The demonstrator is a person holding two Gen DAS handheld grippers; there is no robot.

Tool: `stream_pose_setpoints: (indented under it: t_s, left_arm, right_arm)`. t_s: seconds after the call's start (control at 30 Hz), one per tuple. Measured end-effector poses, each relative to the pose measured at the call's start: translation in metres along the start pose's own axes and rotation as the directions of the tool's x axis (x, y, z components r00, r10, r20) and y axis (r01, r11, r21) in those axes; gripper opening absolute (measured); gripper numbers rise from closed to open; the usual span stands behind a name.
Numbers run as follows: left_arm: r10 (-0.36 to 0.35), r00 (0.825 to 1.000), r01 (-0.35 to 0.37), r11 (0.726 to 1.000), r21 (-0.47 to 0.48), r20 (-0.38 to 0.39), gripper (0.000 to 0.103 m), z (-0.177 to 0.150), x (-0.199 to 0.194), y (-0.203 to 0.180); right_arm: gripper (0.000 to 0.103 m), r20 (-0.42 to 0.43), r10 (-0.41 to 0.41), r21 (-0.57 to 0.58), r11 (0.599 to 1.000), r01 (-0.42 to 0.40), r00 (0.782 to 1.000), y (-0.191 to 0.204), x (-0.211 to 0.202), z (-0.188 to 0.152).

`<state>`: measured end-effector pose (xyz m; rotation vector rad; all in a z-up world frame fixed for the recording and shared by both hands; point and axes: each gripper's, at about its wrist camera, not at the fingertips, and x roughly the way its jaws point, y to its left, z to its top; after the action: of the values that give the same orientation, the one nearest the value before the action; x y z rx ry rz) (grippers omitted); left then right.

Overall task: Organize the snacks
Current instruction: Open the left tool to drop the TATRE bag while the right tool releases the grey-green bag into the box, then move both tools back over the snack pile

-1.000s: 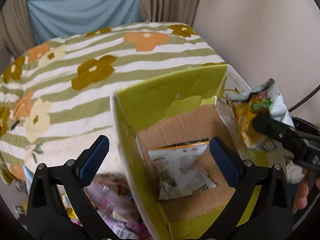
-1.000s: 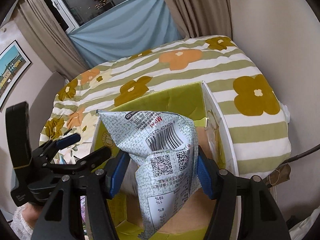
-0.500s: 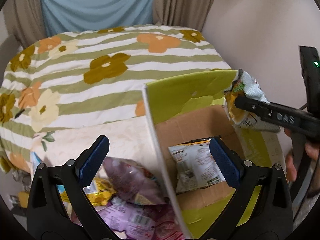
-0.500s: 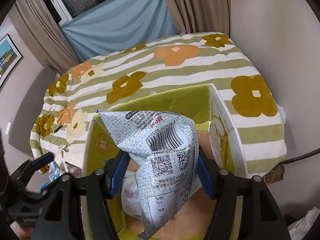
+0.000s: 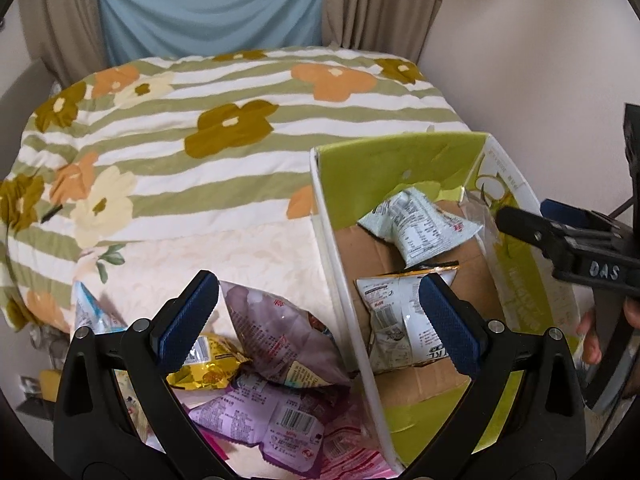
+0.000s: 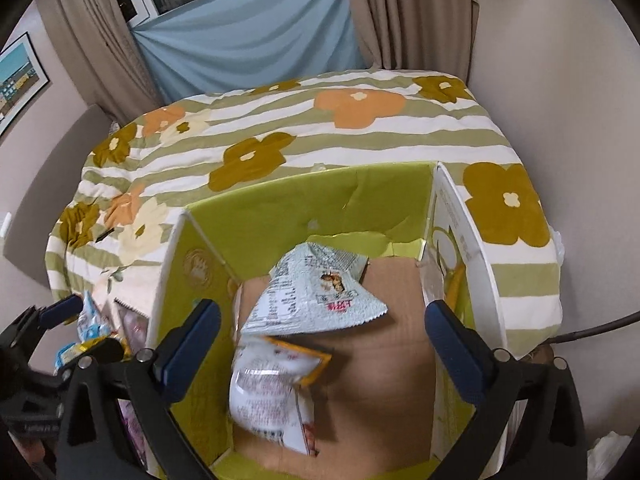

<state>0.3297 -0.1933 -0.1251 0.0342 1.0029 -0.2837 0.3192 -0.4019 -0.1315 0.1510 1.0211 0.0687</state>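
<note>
My right gripper (image 6: pixel 322 340) hangs over the open green cardboard box (image 6: pixel 304 200) on the bed (image 6: pixel 360 136), jaws spread wide after just opening, with nothing pressed between the blue pads. The pale green snack packet (image 6: pixel 316 296) lies free below them on the box's brown cardboard floor, tilted against the far green wall. Just in front of it sits a white packet with an orange edge (image 6: pixel 272 388), its top overlapped by the pale green one. From my left wrist camera both packets show inside the box: the pale green one (image 5: pixel 416 228) at the far end, the white one (image 5: pixel 396 320) nearer to me.

My left gripper (image 5: pixel 316 324) is also wide open and holds nothing, poised above the box's white left wall (image 5: pixel 340 280), one pad over the box and the other over the heap outside. That heap of loose snacks lies on the bed just beside the box: a purple-grey bag (image 5: pixel 280 332) on top, a yellow foil packet (image 5: pixel 204 372) to its left, lilac packets with barcodes (image 5: pixel 260 420) beneath, and a blue and white packet (image 5: pixel 88 312) at the far left. The bed wears a striped quilt with brown and orange flowers (image 5: pixel 224 128). Behind it hang beige curtains (image 6: pixel 404 16) and a blue cloth (image 6: pixel 248 40).
</note>
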Motion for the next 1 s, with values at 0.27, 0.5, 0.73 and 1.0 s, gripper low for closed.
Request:
stream_pose_setpoints:
  t_s: [0.27, 0.5, 0.73, 1.0]
  left_arm:
    - [0.018, 0.996, -0.017, 1.0, -0.022, 0.083, 0.1, 0.0, -0.05, -0.005]
    - [0.107, 0.988, -0.098, 0.992, -0.083, 0.113, 0.1, -0.026, -0.099, 0.017]
    - [0.172, 0.979, -0.153, 0.975, -0.162, 0.111, 0.1, -0.073, -0.143, 0.064]
    - [0.176, 0.978, -0.152, 0.969, -0.196, 0.113, 0.1, -0.127, -0.172, 0.135]
  right_arm:
    - [0.102, 0.049, 0.04, -0.045, 0.998, -0.037, 0.998, 0.008, -0.042, -0.005]
    - [0.102, 0.08, 0.111, -0.079, 0.991, -0.105, 0.991, 0.018, -0.071, -0.016]
    - [0.102, 0.108, 0.166, -0.115, 0.981, -0.154, 0.98, 0.041, -0.096, -0.04]
    - [0.102, 0.167, 0.152, -0.184, 0.976, -0.12, 0.974, 0.109, -0.121, -0.079]
